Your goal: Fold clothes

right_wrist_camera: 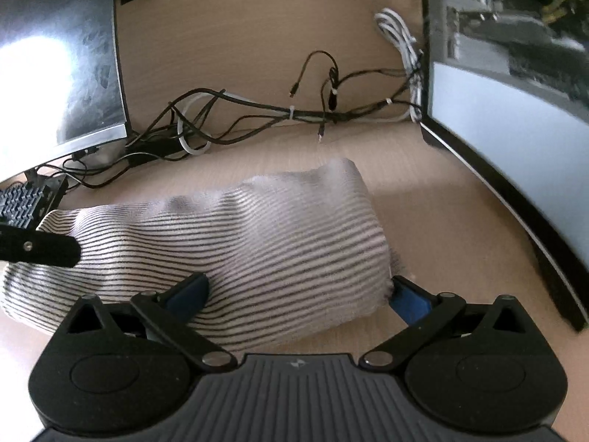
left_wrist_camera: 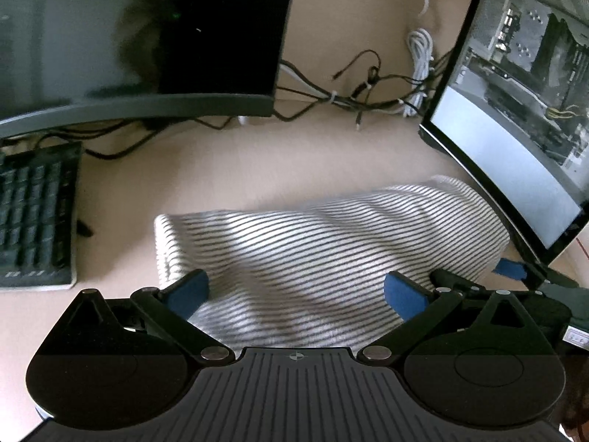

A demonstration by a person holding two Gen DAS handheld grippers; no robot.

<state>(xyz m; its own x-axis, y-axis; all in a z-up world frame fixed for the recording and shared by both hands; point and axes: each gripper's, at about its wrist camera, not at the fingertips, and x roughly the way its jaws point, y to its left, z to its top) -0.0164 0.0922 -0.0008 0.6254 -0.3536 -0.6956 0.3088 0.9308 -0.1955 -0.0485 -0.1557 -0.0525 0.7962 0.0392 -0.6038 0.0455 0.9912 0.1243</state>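
Left wrist view: left gripper [left_wrist_camera: 296, 293] spread wide over folded striped garment [left_wrist_camera: 331, 243] on desk [left_wrist_camera: 228, 169]; keyboard [left_wrist_camera: 35, 217] left, lit monitor [left_wrist_camera: 515, 140] right.
Right wrist view: right gripper [right_wrist_camera: 298, 291] spread wide, straddling the garment's near right edge [right_wrist_camera: 257, 243].
Writing: none legible.
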